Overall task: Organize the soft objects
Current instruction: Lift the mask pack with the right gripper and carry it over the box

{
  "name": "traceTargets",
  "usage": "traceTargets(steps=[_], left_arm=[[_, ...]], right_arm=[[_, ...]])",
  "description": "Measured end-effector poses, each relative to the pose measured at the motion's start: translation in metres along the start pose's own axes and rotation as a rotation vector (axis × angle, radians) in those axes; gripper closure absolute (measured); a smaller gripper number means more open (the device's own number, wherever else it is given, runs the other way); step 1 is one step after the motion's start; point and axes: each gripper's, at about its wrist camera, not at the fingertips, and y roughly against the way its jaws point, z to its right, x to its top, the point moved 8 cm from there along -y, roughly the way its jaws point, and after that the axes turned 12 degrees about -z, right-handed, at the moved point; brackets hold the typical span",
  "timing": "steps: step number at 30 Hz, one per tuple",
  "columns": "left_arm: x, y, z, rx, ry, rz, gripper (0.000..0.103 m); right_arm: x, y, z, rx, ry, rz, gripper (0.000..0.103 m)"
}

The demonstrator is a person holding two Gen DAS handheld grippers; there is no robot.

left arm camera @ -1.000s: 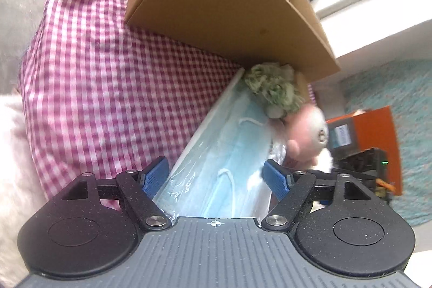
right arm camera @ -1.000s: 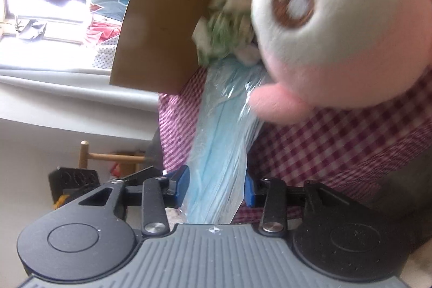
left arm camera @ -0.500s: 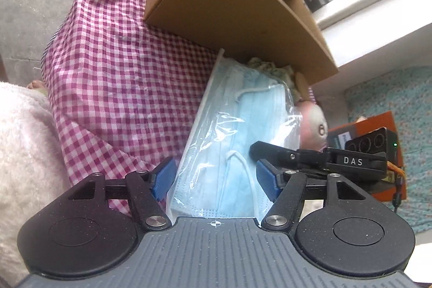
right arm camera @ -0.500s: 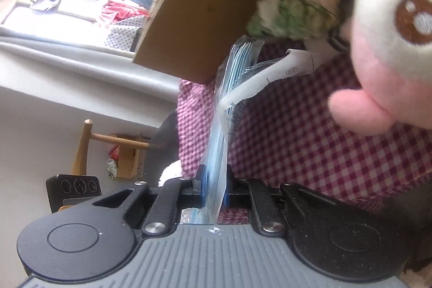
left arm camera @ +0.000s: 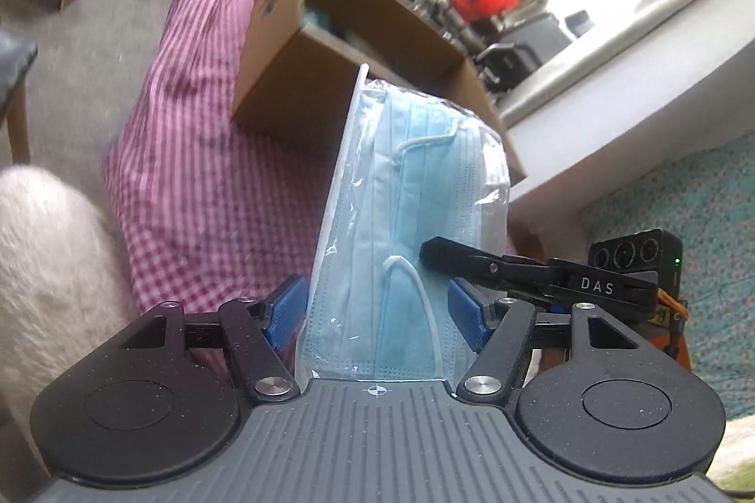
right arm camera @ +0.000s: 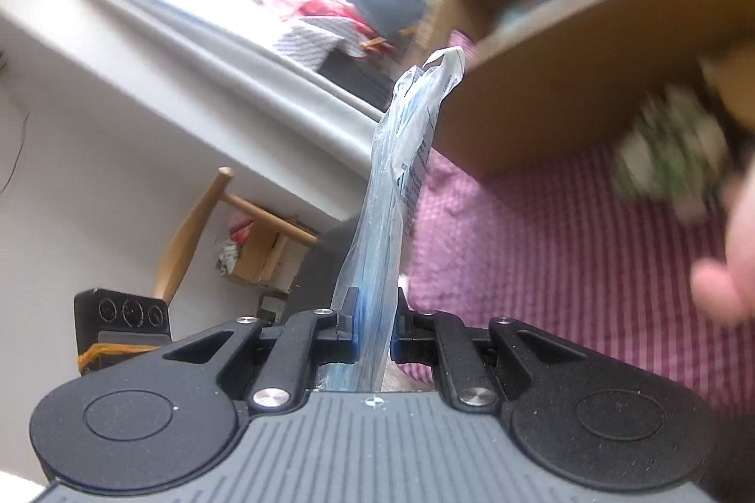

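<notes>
1. While the pack of face masks (left arm camera: 406, 220) is carried off the checked cloth (left arm camera: 198, 182), both grippers are on it: the right gripper (right arm camera: 373, 328) has its fingers pinched tight on the pack's thin edge, plastic wrap squeezed flat between the pads.
2. The left gripper (left arm camera: 377, 314) straddles the pack's broad face. Its blue pads (left arm camera: 283, 312) sit at either side edge of the pack; the left pad looks to be touching the wrap, the right pad shows a sliver of gap, so I cannot tell whether it is truly clamped (jaws half wide at most).
3. Long axis of the pack: it runs straight away from both sets of fingers, pointing toward the open cardboard box (left arm camera: 358, 45). In the left view the far end of the pack overlaps the box's near wall.
4. Relation that matters: the box opening lies ahead of and beyond the pack's far tip. In the right view the pack stands edge-on, its crumpled tip (right arm camera: 441, 66) near the box's corner (right arm camera: 472, 154).
5. Judgement: both hands are about equally near; the pack must go tip-first over the near wall.
6. Other soft items (a green-white bundle (right arm camera: 670, 158), blurred, and a pink plush (right arm camera: 731, 267) at frame edge) lie on the cloth beside the box.
</notes>
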Motion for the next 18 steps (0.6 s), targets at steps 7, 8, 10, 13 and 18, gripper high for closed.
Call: traceTargets(steps=[7, 8, 10, 13, 18], left_arm=[[0.052, -0.001, 0.049, -0.011, -0.124, 0.082, 0.037], [0.062, -0.005, 0.056, -0.018, -0.145, 0.086, 0.037], [0.085, -0.015, 0.067, -0.033, -0.179, 0.091, 0.037], [0.122, -0.038, 0.081, -0.055, -0.22, 0.073, 0.037], [0.183, -0.095, 0.093, -0.078, -0.254, 0.009, 0.037]], right_arm=[[0.052, 0.046, -0.035, -0.038, 0.18, 0.095, 0.091], [0.062, 0.053, -0.036, -0.045, 0.19, 0.108, 0.091], [0.084, 0.068, -0.034, -0.065, 0.202, 0.131, 0.091], [0.12, 0.09, -0.022, -0.094, 0.203, 0.151, 0.091], [0.178, 0.123, 0.019, -0.169, 0.181, 0.138, 0.091]])
